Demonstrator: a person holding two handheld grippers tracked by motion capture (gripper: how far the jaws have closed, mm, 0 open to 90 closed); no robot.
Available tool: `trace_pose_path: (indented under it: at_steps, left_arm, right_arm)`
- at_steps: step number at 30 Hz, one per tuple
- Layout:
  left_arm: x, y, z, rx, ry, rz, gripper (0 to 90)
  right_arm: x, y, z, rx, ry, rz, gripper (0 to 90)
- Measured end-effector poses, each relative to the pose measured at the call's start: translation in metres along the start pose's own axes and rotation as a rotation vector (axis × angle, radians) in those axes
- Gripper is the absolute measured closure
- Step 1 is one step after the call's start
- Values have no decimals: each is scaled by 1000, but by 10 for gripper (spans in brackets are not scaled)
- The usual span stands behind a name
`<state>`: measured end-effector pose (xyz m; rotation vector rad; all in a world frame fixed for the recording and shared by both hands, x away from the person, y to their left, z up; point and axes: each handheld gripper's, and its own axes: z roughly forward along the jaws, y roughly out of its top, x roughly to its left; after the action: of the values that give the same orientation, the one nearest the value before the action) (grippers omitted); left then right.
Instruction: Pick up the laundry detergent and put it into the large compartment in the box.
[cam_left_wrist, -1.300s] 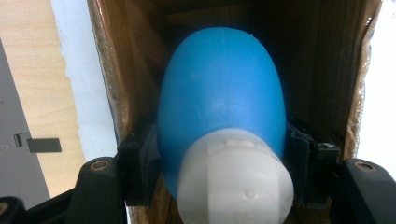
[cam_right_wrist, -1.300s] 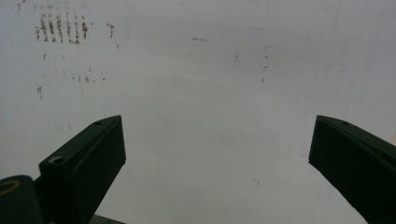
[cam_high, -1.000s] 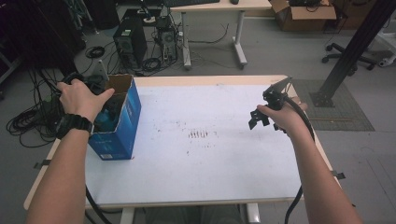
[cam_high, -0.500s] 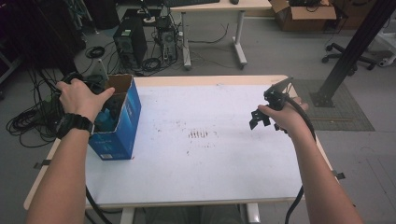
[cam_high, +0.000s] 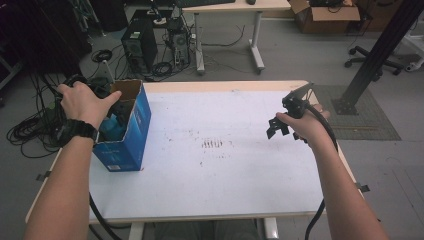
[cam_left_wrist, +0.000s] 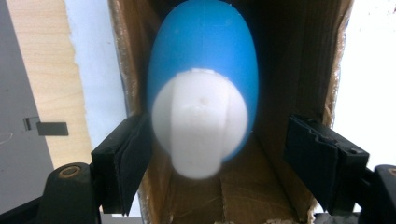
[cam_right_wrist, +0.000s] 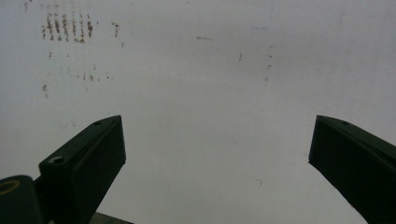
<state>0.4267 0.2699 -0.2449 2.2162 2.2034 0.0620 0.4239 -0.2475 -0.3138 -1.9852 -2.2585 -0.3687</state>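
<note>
A blue cardboard box (cam_high: 131, 135) stands open-topped at the left of the white table (cam_high: 215, 190). Inside it lies a blue object with a rounded white end (cam_left_wrist: 201, 126), also glimpsed as blue object (cam_high: 112, 128) from above. My left gripper (cam_left_wrist: 217, 123) reaches down into the box under the person's left hand (cam_high: 82, 102), open, with its jaws on either side of the object; the left jaw is close to it and the right jaw stands apart. My right gripper (cam_high: 278, 128) hovers open above the bare right side of the table, its jaws (cam_right_wrist: 217, 121) wide with nothing between them.
Brown smudges (cam_high: 214, 145) mark the table's middle. On the floor behind the table stand computer towers (cam_high: 137, 47) amid tangled cables (cam_high: 30, 125). A black post (cam_high: 372, 60) rises at the right, beyond the table's edge.
</note>
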Motion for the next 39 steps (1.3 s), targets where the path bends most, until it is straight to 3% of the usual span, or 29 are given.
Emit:
trace_pose_path:
  at_steps: [15,21,26,39]
  left_arm:
    - [-4,-4,-31,-24,-4,0,182]
    - [-11,-4,-45,-19,-65,7,136]
    - [-21,-6,-59,-52,-64,23,118]
    - [-51,-9,-79,-109,-138,91,55]
  right_arm:
    - [-3,-4,-10,-19,2,-3,37]
    - [-4,-6,-13,-23,5,2,37]
    - [-4,-7,-14,-28,6,3,37]
    - [0,-10,-21,-39,9,0,37]
